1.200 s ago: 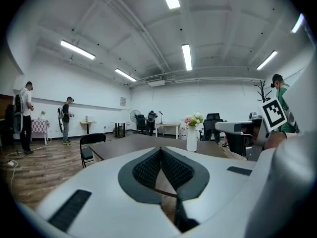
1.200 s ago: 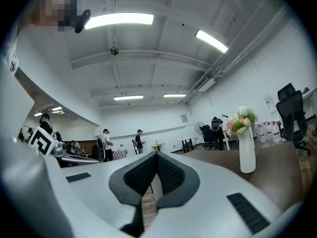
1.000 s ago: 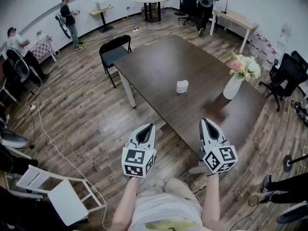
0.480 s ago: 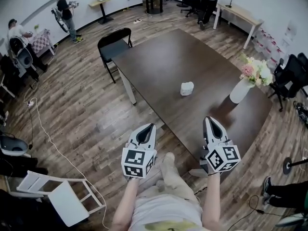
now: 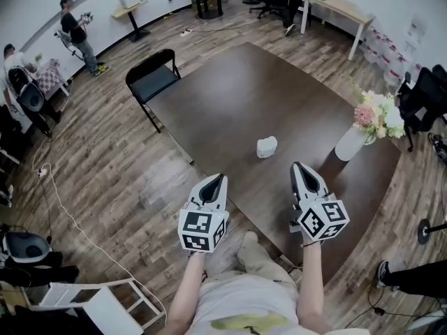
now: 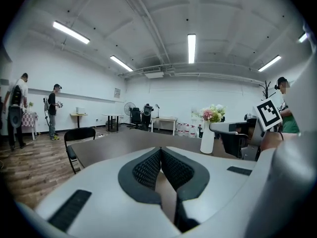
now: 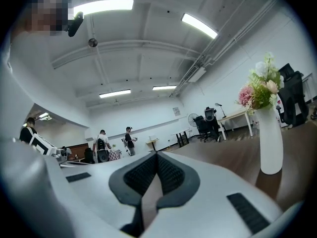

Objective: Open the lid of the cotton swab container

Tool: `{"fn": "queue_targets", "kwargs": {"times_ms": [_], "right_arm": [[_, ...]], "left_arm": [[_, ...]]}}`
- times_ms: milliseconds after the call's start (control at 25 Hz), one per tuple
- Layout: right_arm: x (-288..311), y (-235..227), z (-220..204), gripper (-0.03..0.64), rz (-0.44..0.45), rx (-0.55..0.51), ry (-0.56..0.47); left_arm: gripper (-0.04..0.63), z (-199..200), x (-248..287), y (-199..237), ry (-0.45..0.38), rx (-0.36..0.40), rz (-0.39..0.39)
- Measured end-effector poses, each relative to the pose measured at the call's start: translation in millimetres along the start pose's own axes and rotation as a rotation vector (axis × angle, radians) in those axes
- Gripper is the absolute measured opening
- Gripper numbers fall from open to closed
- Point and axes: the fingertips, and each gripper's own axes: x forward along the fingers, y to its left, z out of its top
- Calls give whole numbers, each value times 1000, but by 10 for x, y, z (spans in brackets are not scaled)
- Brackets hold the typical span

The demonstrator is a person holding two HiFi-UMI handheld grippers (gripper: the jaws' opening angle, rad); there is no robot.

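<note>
You hold both grippers low in front of your body, side by side and well apart. The left gripper has its jaws pressed together with nothing between them; in the left gripper view its ribbed pads meet along one seam. The right gripper is the same, jaws together and empty, and the right gripper view shows its pads touching at the tip.

The left gripper's tip hangs about at the near edge of the dark wooden table, while the right gripper sits over the tabletop. Ahead of both tips, in the lane between them and a little nearer the right one, the white cotton swab container stands on the table, touched by neither tool. Its lid looks to be on, though it is too small to be sure.

Farther ahead and off to the right of the right gripper stands a white vase of flowers. Beyond the left gripper, at the table's far left side, is a black chair. Past that, a person stands by the wall.
</note>
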Motion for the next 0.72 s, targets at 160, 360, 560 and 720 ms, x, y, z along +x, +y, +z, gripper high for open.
{"fn": "queue_targets", "kwargs": {"times_ms": [160, 360, 560, 720], "right_arm": [[259, -216, 19, 21, 3, 25, 1], [476, -394, -40, 21, -13, 84, -13], [684, -448, -66, 21, 4, 43, 19], [818, -584, -107, 21, -13, 26, 50]], "left_arm": [[25, 69, 326, 37, 15, 13, -10], [25, -24, 639, 50, 53, 15, -55], [25, -133, 933, -28, 79, 28, -123], [25, -271, 1196, -60, 127, 43, -184]]}}
